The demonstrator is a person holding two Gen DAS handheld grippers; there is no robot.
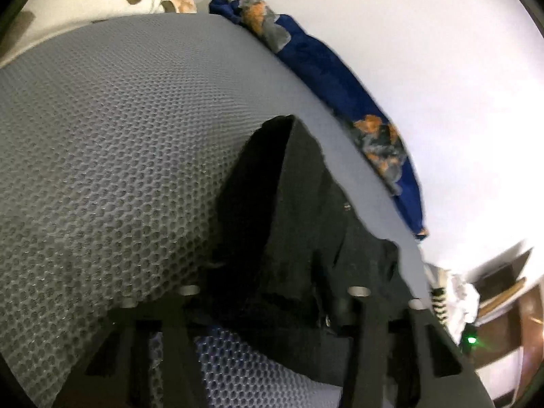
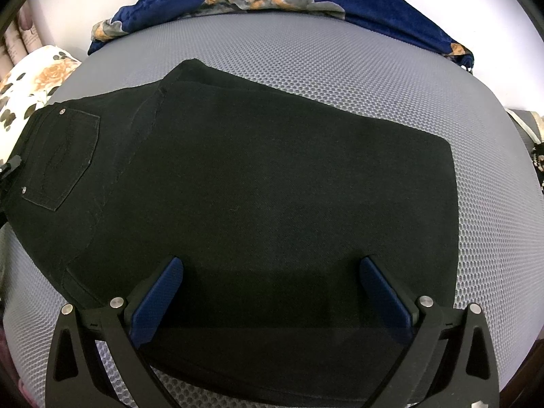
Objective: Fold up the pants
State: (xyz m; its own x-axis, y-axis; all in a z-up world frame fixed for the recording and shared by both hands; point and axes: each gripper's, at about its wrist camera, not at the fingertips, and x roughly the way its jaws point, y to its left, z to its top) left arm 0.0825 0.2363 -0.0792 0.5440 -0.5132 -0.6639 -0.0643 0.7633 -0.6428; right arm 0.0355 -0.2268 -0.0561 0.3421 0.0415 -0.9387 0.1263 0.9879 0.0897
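Pants [image 2: 258, 204], black, lie flat across the middle of the grey mesh mattress [image 2: 408, 78], already doubled leg over leg by the look of it; waistband and back pocket [image 2: 63, 156] sit toward the left edge, near the floral pillow [image 2: 37, 78], and a squared-off fold edge sits toward the right; a blue patterned blanket [image 2: 357, 3] is bunched along the far edge. The left gripper [image 1: 272, 306] is buried in black cloth, which drapes over it and rises to a peak in front of the lens; whether its tongs are pinched on that cloth I cannot tell. The right gripper [image 2: 272, 289] hovers over the near edge of the pants, tongs spread wide with nothing between the blue pads [image 2: 159, 302]. I'd judge another fold is in hand; the next move wants the right tongs lowered onto an edge and closed, so both ends travel together.
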